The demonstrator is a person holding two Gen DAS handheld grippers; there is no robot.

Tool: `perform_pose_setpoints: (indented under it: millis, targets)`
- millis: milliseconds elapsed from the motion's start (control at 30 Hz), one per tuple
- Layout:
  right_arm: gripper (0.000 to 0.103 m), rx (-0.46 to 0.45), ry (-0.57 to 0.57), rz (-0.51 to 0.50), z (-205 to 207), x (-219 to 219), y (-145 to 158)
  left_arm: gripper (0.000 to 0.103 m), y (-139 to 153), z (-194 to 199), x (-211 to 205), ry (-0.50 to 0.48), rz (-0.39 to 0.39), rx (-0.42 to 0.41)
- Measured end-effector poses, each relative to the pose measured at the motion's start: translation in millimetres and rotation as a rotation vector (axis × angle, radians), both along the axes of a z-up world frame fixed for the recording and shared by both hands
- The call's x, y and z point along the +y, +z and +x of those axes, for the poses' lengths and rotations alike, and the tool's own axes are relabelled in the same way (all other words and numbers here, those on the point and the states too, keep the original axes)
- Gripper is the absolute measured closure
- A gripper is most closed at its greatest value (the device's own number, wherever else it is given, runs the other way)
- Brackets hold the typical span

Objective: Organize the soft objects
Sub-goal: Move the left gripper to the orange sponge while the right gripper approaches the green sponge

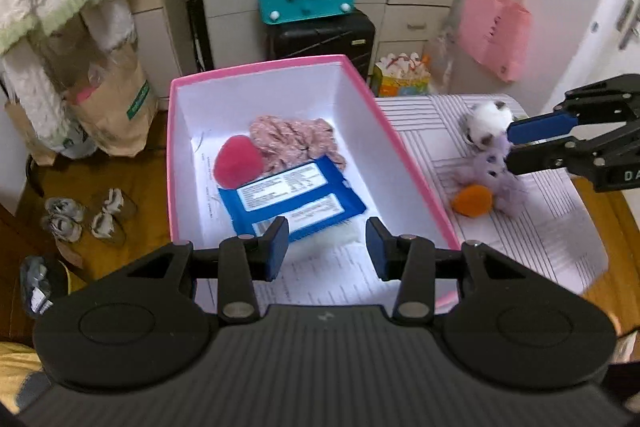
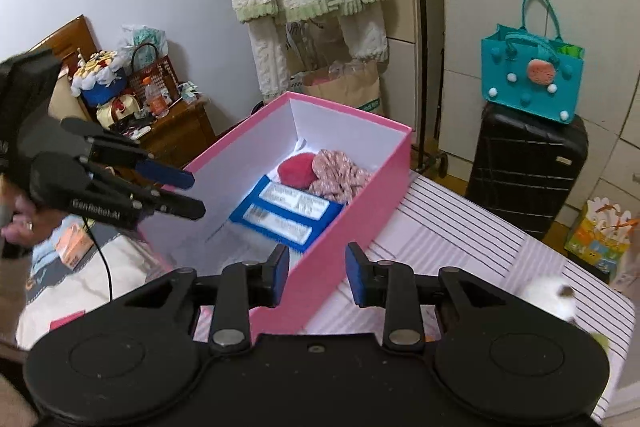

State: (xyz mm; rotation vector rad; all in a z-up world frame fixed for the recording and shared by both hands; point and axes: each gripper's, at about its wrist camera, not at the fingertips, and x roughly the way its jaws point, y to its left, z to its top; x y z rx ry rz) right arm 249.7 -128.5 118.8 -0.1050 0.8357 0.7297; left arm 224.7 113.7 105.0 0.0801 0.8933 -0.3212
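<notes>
While the pink box [image 1: 404,143] stands open on the striped bench [image 1: 540,227], three items are noted inside it: a red pom-pom [image 1: 237,165], a pink floral scrunchie [image 1: 296,137] touching it, and a blue wipes pack [image 1: 294,201] lying nearer the left tool [image 1: 327,251]. The left tool is held over the near end of the box, its pads well apart and nothing between them.

Just beside the box's right wall, three plush items remain on the bench: a white plush ball [image 1: 488,123], a lilac plush toy [image 1: 494,171] and an orange pom-pom [image 1: 472,201], all touching. The right tool [image 1: 510,147] is seen side-on at the white and lilac pieces; its pads are only slightly parted, and whether either piece is gripped cannot be told.

The pick-up of this cluster is judged to be in hand. One piece should be taken at its bulk, not its fur, so that neighbours are not dragged off. Release is best made in the free floor behind the scrunchie.
</notes>
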Motion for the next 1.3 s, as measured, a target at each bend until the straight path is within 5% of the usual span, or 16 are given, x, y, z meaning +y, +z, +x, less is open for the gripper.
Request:
perform_pose_setpoints:
  millis: [600, 867, 1067, 1300]
  targets:
    - [0.060, -0.154, -0.088, -0.007, -89.6, -93.6, 5.2, 0.053, 23.4, -74.4, -92.4, -0.116, -0.051, -0.153]
    - [0.058, -0.160, -0.163, -0.007, -88.8, -122.3, -15.5, 0.050, 5.8, -67.8, -141.5, -0.162, -0.105, -0.183]
    - [0.055, -0.157, -0.232, -0.014, -76.4, -144.6, -32.0, 0.046, -14.3, -55.7, -173.4, -0.126, -0.019, -0.254]
    - [0.055, -0.063, -0.282, -0.011, -42.0, -167.1, -70.8, 0.045, -48.4, -21.4, -191.9, -0.093, -0.023, -0.193]
